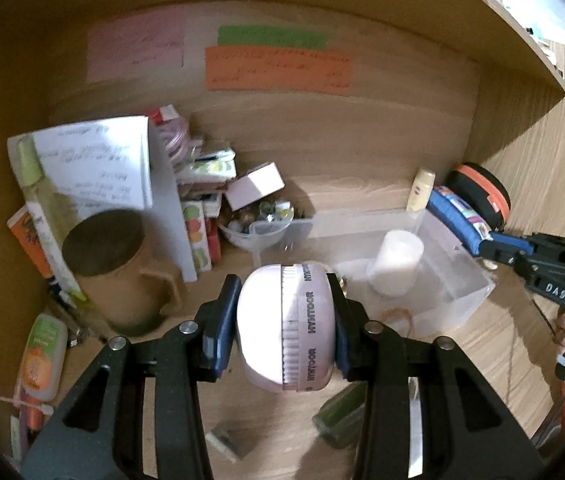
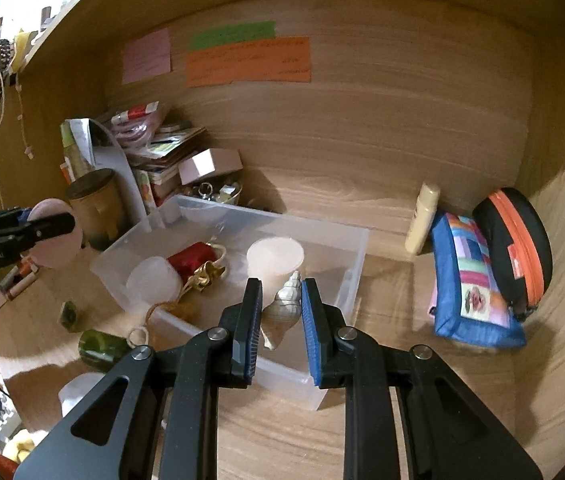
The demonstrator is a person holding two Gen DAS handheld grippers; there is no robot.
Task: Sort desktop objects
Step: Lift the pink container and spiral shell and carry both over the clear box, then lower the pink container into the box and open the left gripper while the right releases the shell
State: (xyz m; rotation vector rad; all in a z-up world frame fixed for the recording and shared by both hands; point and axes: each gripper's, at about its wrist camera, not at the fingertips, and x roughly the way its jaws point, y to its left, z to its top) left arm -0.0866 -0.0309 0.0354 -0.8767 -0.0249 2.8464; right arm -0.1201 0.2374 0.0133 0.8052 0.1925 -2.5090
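Above a cluttered wooden desk [image 2: 382, 420] set in a cabinet alcove, the left gripper [image 1: 285, 324] pinches a round pale-pink plastic case [image 1: 285, 324] banded with lettering, its jaws pressed against the two domed faces; the curved sides give the pads [image 1: 224, 324] little flat surface, so a tilt or a slackened squeeze could let the case roll out and drop among the loose things below; a dark green glass bottle [image 1: 340, 412] lies on its side on the desk just beneath.

To the right, the right gripper [image 2: 281, 320] holds a cream spiral seashell [image 2: 284, 308] between its jaws, the point upward, over the near wall of a clear plastic storage bin [image 2: 338, 264]; the left pad meets the shell, but contact at the blue right pad [image 2: 314, 332] is hard to tell, and a tapered shell held so lightly might slip and chip on the rim, or fall outside it.

Inside the bin stand a frosted white cup [image 2: 275, 258] and a small red pouch [image 2: 192, 260] with gold trimmings; a careless release could tip the cup; twine [image 2: 152, 314] trailing over the bin's edge may snag a passing jaw.

Farther back, a brown lidded mug [image 1: 116, 268], a leaning stack of notebooks [image 1: 198, 184] and a blue patchwork pouch [image 2: 472, 280] crowd the rear wall; a wide swing of either gripper risks toppling them.
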